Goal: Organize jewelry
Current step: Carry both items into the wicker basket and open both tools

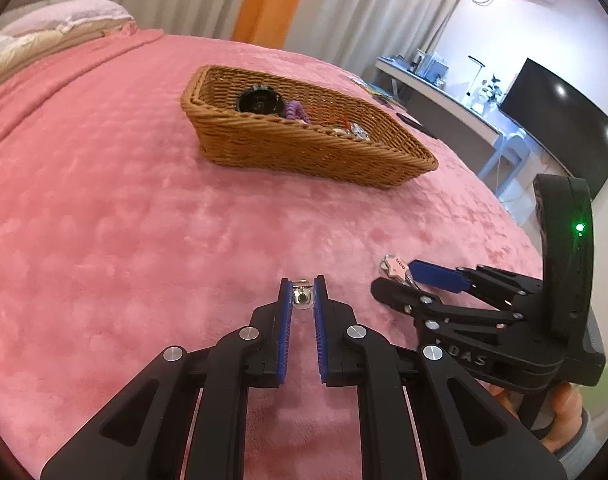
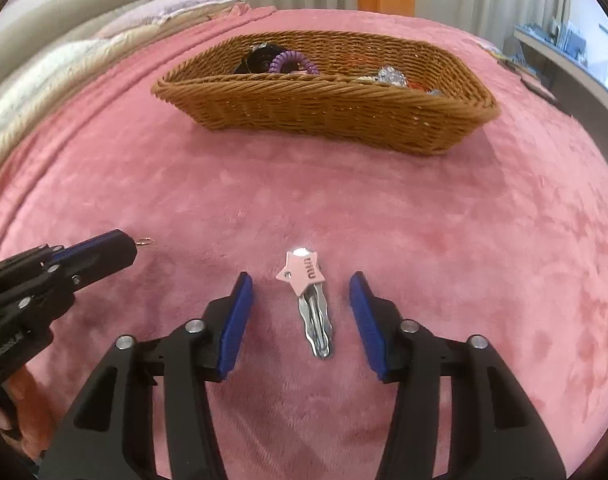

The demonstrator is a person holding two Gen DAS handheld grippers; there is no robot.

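- My left gripper (image 1: 303, 286) is clamped on a small silver earring (image 1: 302, 298), the shiny bead pinched between the blue pads (image 1: 287, 308) just above the blanket.
- In the right wrist view I see that same gripper (image 2: 133, 249) from the side at the left edge, with a thin wire hook (image 2: 146, 241) poking out past its tips.
- My right gripper (image 2: 300, 280) stands with its jaws apart; the blue pads (image 2: 236, 320) are on either side of a hair clip (image 2: 313, 300) and touch nothing.
- The hair clip has a pink star with lettering at its far end and wavy silver prongs pointing back toward me; it lies flat on the pink blanket (image 2: 464, 260).
- From the left wrist I see the right gripper (image 1: 396, 280) low over the clip's star (image 1: 394, 266), beside my left one.
- A person's hand (image 1: 560, 408) holds the right tool's grip at the lower right.
- The wicker basket (image 2: 324, 108) sits farther up the bed, well apart from both grippers.
- Inside it I make out a black round item (image 1: 260, 100), a purple coil hair tie (image 2: 290, 62) and some glittery pieces (image 2: 390, 74) toward the right end; I cannot tell what those are.
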